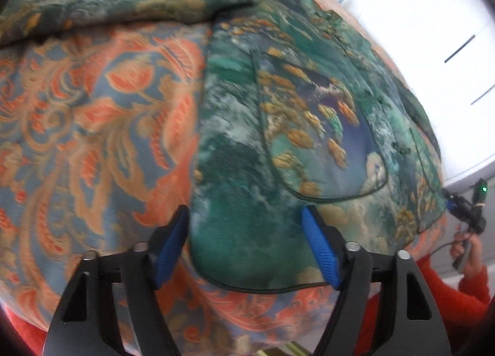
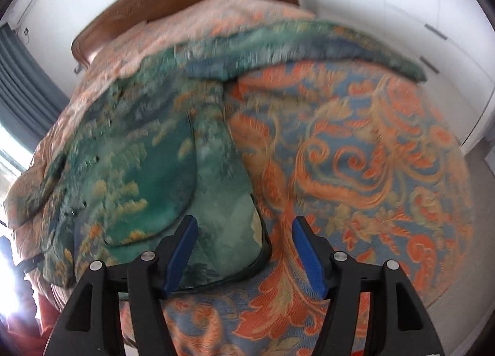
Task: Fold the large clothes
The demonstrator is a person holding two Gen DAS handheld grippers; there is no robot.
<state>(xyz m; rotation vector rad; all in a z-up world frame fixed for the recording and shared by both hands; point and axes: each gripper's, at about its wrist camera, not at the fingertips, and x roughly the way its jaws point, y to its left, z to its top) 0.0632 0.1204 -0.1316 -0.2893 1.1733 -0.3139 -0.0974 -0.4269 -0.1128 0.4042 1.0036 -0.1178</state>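
Lying spread flat on the bedspread (image 1: 92,102): a green shirt (image 1: 247,145) printed with yellow and blue patches, a large curved pocket (image 1: 321,127) showing on its front. Sleeve (image 1: 130,6) stretching across the far side of the bed, out to the left in the left wrist view and to the right in the right wrist view. Bedspread carrying an orange and blue scroll pattern.

Left gripper (image 1: 246,250) hanging above the shirt's near left hem corner, fingers (image 1: 321,250) spread apart, blue pads facing each other, nothing pinched between them; rounded hem edge showing in the gap. Pads apparently clear of the cloth, though hard to tell for certain.

Right gripper (image 2: 246,252) hanging over the shirt's other near corner (image 2: 247,250), fingers (image 2: 182,250) likewise spread, pinching nothing; corner of the hem lying under the gap, bedspread beyond it to the right.

Showing at the right edge of the left wrist view: a hand (image 1: 467,257) in a red sleeve (image 1: 448,297) holding the other gripper's handle.

Standing at the far end of the bed: a brown wooden headboard (image 2: 154,0). White cupboard doors (image 2: 402,15) lining the right wall, grey curtain (image 2: 24,83) hanging at far left.
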